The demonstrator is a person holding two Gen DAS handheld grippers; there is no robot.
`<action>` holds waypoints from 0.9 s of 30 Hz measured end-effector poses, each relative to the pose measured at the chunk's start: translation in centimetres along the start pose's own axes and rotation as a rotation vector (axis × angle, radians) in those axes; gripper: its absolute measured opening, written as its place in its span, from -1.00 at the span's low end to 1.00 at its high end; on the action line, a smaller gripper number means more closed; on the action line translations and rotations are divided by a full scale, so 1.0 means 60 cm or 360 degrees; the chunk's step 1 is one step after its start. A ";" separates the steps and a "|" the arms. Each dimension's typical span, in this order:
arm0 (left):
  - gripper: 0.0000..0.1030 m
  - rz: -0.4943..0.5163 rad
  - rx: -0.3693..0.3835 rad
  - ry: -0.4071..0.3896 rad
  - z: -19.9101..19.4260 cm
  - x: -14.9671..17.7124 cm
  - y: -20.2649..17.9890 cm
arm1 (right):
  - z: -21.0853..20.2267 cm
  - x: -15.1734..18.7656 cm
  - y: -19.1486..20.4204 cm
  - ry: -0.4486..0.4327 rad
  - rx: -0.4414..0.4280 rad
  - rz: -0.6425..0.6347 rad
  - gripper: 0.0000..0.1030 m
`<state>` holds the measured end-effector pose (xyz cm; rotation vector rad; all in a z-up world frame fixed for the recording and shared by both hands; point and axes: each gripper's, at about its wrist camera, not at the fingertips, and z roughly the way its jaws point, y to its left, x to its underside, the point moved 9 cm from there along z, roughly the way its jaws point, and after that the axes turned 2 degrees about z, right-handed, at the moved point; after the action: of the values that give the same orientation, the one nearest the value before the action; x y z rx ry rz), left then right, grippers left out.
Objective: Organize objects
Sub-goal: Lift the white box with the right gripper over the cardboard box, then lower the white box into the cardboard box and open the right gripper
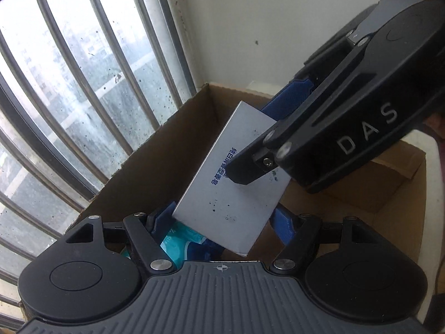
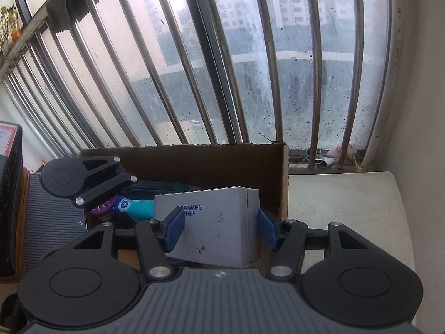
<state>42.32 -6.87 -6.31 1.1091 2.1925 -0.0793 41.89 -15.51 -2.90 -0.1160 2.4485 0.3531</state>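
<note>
An open cardboard carton [image 1: 155,153] [image 2: 208,161] stands against the barred window. My right gripper [image 2: 219,224] is shut on a grey box [image 2: 222,239] with blue print, its blue pads on the box's two sides, holding it tilted over the carton's opening. In the left wrist view this gripper [image 1: 261,139] reaches in from the upper right with the grey box [image 1: 230,189]. My left gripper [image 1: 222,217] hangs over the carton's near end, shut on a teal packet [image 1: 183,240] [image 2: 136,206]; the grey box hides its right pad. A purple item [image 2: 103,207] shows under the left gripper's black linkage [image 2: 91,179].
Metal window bars [image 2: 211,69] and dirty glass run just behind the carton. A white tabletop [image 2: 342,203] lies to the carton's right, ending at a white wall [image 1: 264,27]. A black crate-like object [image 2: 9,181] stands at the far left.
</note>
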 end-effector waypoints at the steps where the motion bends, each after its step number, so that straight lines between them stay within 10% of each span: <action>1: 0.42 0.0036 0.0004 0.0034 0.008 0.004 -0.002 | 0.004 0.001 0.006 0.0019 0.0037 -0.0043 0.20; 8: 0.38 0.0032 -0.0052 0.0102 0.030 0.019 0.007 | 0.034 0.006 0.021 0.0035 0.0190 -0.0212 0.31; 16: 0.32 0.0013 -0.0176 0.0117 0.000 0.027 0.021 | 0.022 -0.002 0.008 0.0056 0.0038 -0.0024 0.47; 22: 0.14 0.0048 -0.0062 0.0028 -0.018 0.033 -0.007 | -0.001 -0.002 -0.003 -0.0046 -0.0043 0.0073 0.01; 27: 0.07 0.0094 -0.0076 -0.0004 -0.007 0.029 -0.018 | -0.026 -0.011 -0.047 -0.0138 -0.0129 0.0225 -0.01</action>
<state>40.61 -6.20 -7.26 1.1459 2.1465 -0.0027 41.99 -18.66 -1.97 0.0377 2.3628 0.5091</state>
